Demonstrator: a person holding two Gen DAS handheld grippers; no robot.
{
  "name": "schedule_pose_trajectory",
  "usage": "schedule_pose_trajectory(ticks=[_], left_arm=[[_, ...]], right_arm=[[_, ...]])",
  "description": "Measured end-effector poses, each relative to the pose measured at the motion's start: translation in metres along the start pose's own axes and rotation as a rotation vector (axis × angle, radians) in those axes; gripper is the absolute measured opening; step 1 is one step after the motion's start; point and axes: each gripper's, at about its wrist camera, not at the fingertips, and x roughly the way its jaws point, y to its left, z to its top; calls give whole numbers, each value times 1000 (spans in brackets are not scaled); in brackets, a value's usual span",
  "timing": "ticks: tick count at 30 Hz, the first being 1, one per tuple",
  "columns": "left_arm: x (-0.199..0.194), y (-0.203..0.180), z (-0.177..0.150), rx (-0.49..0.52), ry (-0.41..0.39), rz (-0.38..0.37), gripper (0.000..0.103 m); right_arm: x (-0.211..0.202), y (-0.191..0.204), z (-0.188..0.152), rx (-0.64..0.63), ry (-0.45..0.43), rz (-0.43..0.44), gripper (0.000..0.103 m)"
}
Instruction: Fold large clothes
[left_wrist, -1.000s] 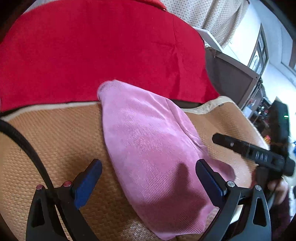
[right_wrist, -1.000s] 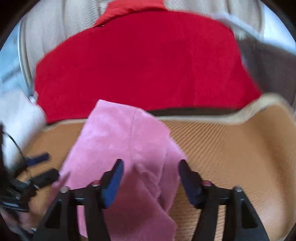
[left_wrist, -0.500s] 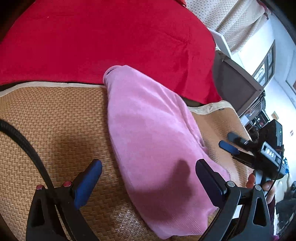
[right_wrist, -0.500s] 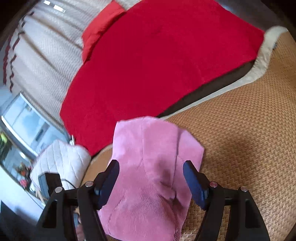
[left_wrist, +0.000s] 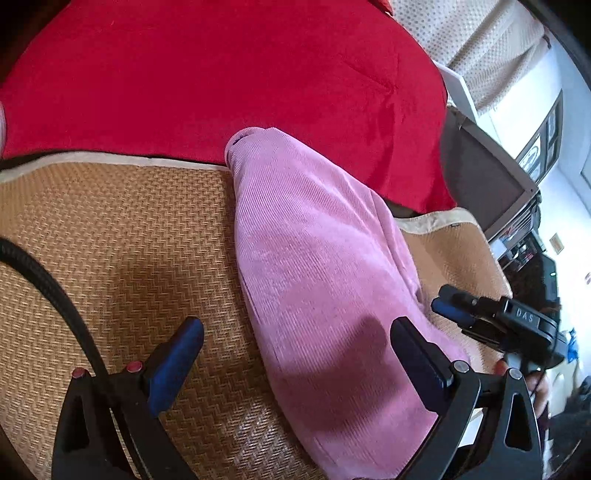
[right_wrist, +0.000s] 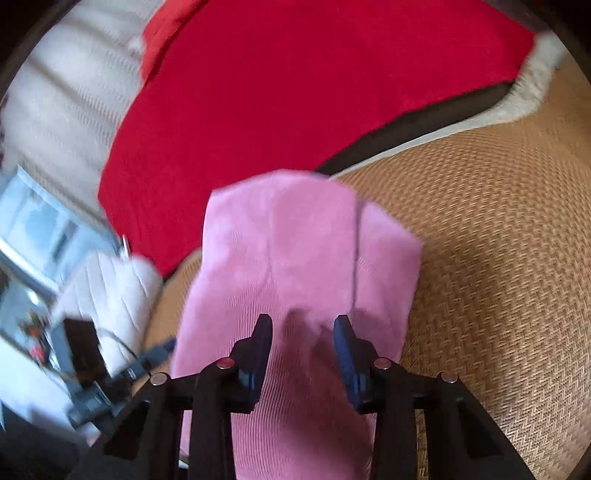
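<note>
A folded pink ribbed garment (left_wrist: 317, 266) lies lengthwise on a woven straw mat (left_wrist: 122, 236); it also shows in the right wrist view (right_wrist: 306, 251). My left gripper (left_wrist: 295, 343) is open and empty, its fingers straddling the garment's near left edge just above it. My right gripper (right_wrist: 303, 332) is open with a narrower gap, low over the garment's near end, holding nothing. The right gripper (left_wrist: 454, 306) also shows in the left wrist view, at the garment's right side.
A red blanket (left_wrist: 221, 74) covers the surface behind the mat (right_wrist: 498, 258). A white quilted cushion (right_wrist: 110, 291) sits at the left. A dark cabinet (left_wrist: 480, 177) and curtains stand at the back right. A black cable (left_wrist: 48, 280) crosses the mat at the left.
My right gripper's fingers have narrowed and it has dropped closer over the garment's near end. My left gripper stays open, its view shifted slightly.
</note>
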Motion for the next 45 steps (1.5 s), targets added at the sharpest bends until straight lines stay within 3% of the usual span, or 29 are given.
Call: schedule_pose_trajectory(ticks=[1,2,3,12,15,23,27,35,45], left_arm=[[1,1,1,-8,3,-12,101],[2,1,2,-14,9,-25,101],[3,1,3,-15,14,-35,101],[21,8,11,-76,83,-137,101],[25,11,11,-87,97,-151,101],[34,7,12,-70,130,-198,101],[47,3,13,-76,167,-234,101],[47,9,13,-106,135,-253,101],[39,-8,16,-19,44,-217,90]], right_arm=[[-2,-7,5,35,-9,-3,71],[-3,-12,9,56,-16,-2,78],[-6,-20,12,87,-30,12,80],[6,-67,22,244,77,156,80],[12,-71,25,227,90,146,80],[53,-54,30,163,185,126,80],[72,-38,27,111,225,189,81],[98,-2,15,23,243,251,82],[95,44,4,-73,162,155,56]])
